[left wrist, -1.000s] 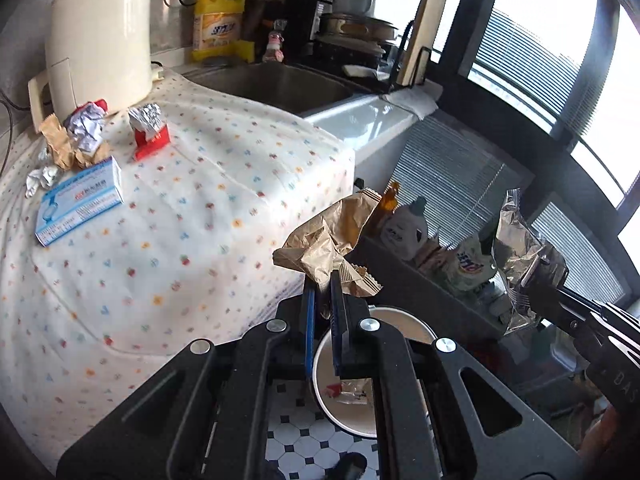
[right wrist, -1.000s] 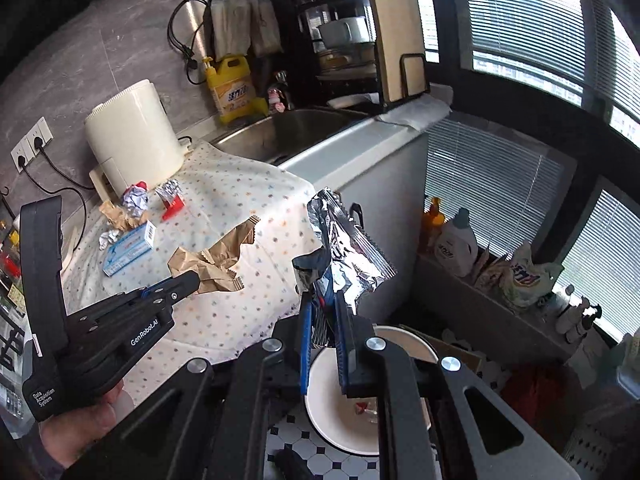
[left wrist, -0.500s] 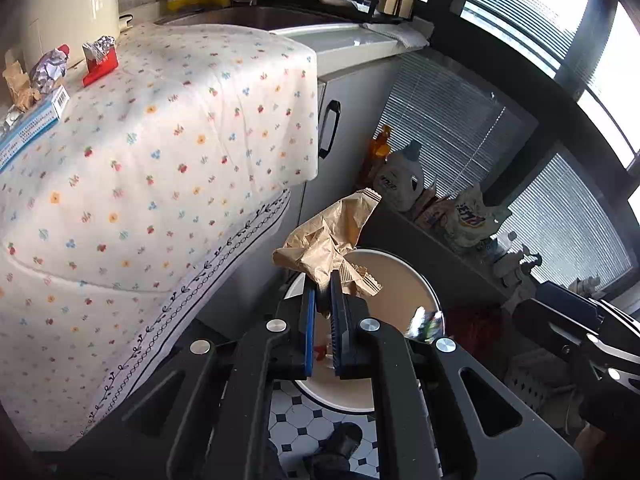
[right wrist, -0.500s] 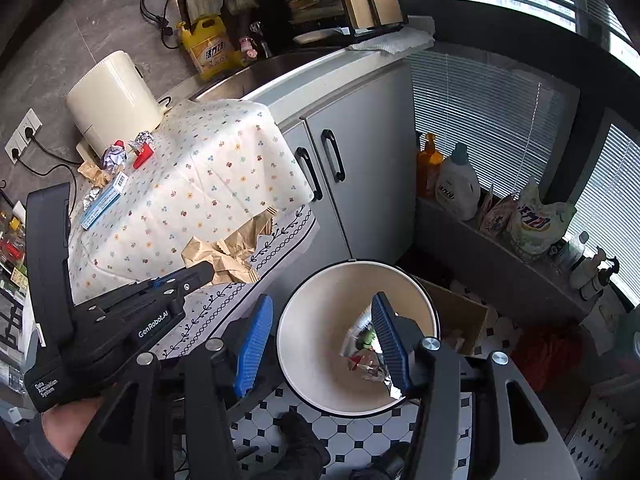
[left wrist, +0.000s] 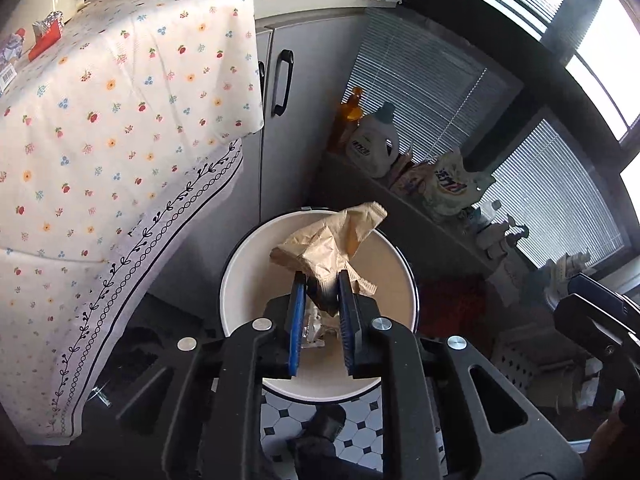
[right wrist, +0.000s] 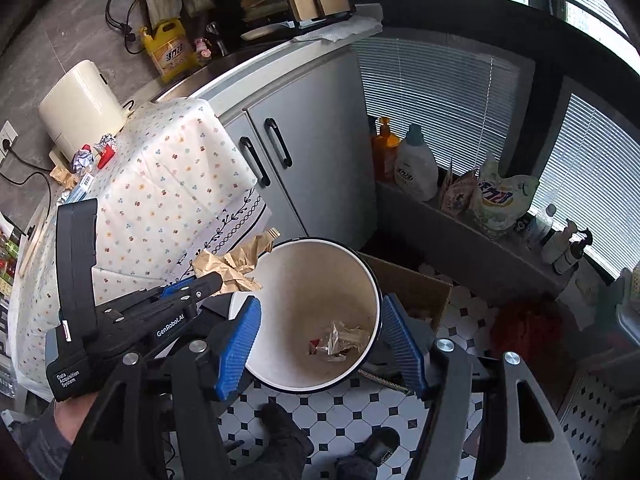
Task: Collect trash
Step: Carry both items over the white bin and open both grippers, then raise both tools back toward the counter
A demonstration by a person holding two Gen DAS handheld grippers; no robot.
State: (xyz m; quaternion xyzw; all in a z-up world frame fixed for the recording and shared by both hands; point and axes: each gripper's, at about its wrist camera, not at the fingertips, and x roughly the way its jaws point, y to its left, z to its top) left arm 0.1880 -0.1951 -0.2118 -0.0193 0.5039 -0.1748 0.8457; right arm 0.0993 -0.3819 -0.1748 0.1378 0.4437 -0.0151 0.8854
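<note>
Home kitchen: sink counter (right wrist: 280, 72), cabinets (right wrist: 304, 152), detergent bottles (right wrist: 414, 164).

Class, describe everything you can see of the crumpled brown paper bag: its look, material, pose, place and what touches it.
The paper bag is brown kraft paper, crushed into a creased wad with one serrated end sticking up and away. It hangs over the open mouth of the white bin, above the scraps at the bottom. Its lower folds sit between the blue pads of the left tongs, which have just been opening. Whether the pads press on it cannot be told. Nothing else touches it.
</note>
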